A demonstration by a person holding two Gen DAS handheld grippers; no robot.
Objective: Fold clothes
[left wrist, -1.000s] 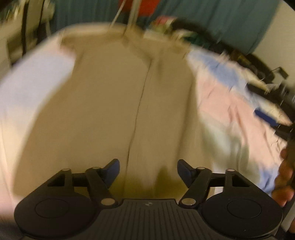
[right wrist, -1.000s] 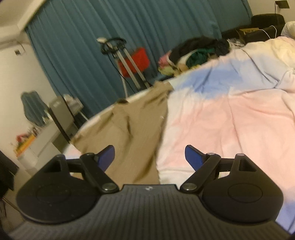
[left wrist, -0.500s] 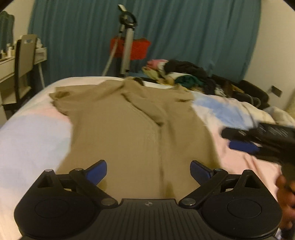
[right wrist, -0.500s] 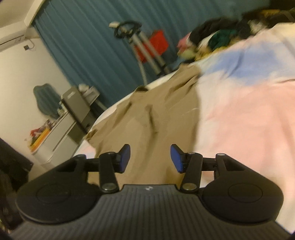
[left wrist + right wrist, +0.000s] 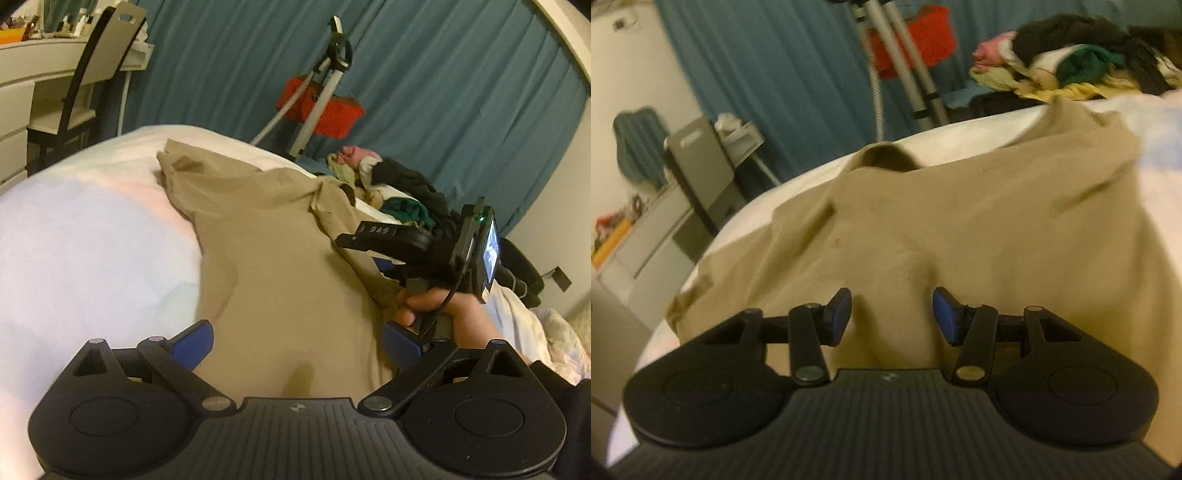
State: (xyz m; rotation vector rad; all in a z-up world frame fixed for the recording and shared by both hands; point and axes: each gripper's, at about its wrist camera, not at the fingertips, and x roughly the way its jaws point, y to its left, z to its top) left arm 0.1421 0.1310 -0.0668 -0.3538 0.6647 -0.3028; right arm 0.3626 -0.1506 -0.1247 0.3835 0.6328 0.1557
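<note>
A tan shirt [image 5: 280, 258] lies spread flat on the pastel bedcover [image 5: 92, 240], its collar [image 5: 886, 162] toward the far edge. My left gripper [image 5: 297, 341] hovers open over the shirt's near hem, nothing between its blue pads. My right gripper [image 5: 892, 317] is partly open, low over the shirt [image 5: 979, 221], and a raised ridge of tan cloth runs between its pads without being pinched. In the left wrist view the right gripper [image 5: 373, 251] sits at the shirt's right side, held by a hand [image 5: 447, 310].
A pile of mixed clothes [image 5: 399, 192] lies past the bed's far right corner. A tripod [image 5: 321, 88] with a red basket [image 5: 317, 107] stands before the teal curtain. A chair [image 5: 85, 85] and a white desk [image 5: 44, 70] stand at the left.
The right gripper swung from the pink bedcover onto the tan shirt and narrowed its jaws. The left gripper opened wider and its view rose from looking down at the shirt.
</note>
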